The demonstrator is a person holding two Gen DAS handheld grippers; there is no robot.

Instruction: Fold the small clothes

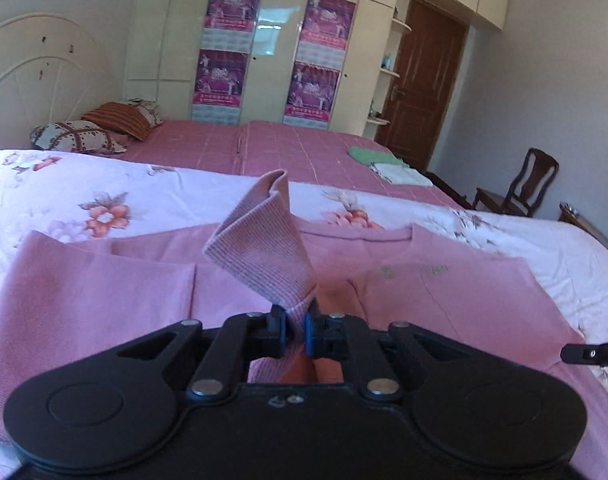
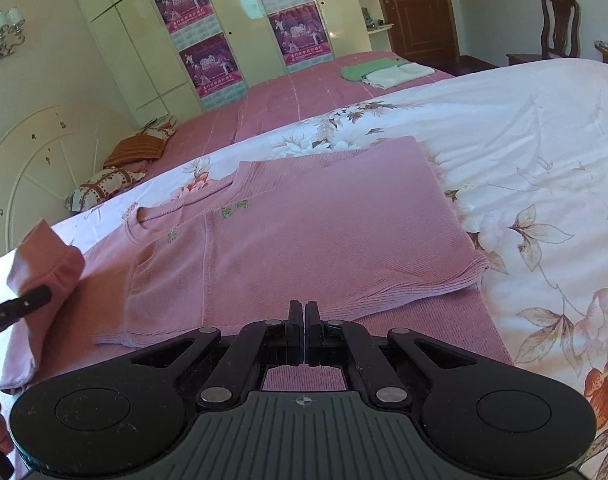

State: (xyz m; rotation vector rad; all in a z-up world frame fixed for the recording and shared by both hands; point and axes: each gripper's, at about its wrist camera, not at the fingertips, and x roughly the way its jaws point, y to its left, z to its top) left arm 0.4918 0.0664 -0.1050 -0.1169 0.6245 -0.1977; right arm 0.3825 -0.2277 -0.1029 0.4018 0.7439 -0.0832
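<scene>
My left gripper (image 1: 295,330) pinches a ribbed cuff of the pink top (image 1: 104,292), and the sleeve (image 1: 260,248) stands up from the jaws in a loose fold. My right gripper (image 2: 304,334) has its jaws pressed together with nothing between them that I can see, low over the near hem.

The right view shows what the left one hides behind the raised sleeve: the top (image 2: 324,236) lies flat on the floral quilt (image 2: 544,140), one side already folded across the chest, green stitching (image 2: 234,210) near the neckline. It also catches my left gripper (image 2: 22,304) at its edge, cloth bunched over it.

The left view shows only the right gripper's tip (image 1: 584,354) at the far right.

Beyond the quilt are a pink sheet (image 1: 264,144), pillows (image 1: 76,136), folded green and white cloths (image 2: 384,72), wardrobes with posters (image 1: 228,40), a door (image 1: 424,80) and a chair (image 1: 520,184). Something skin-toned shows under the left jaws, perhaps a hand.
</scene>
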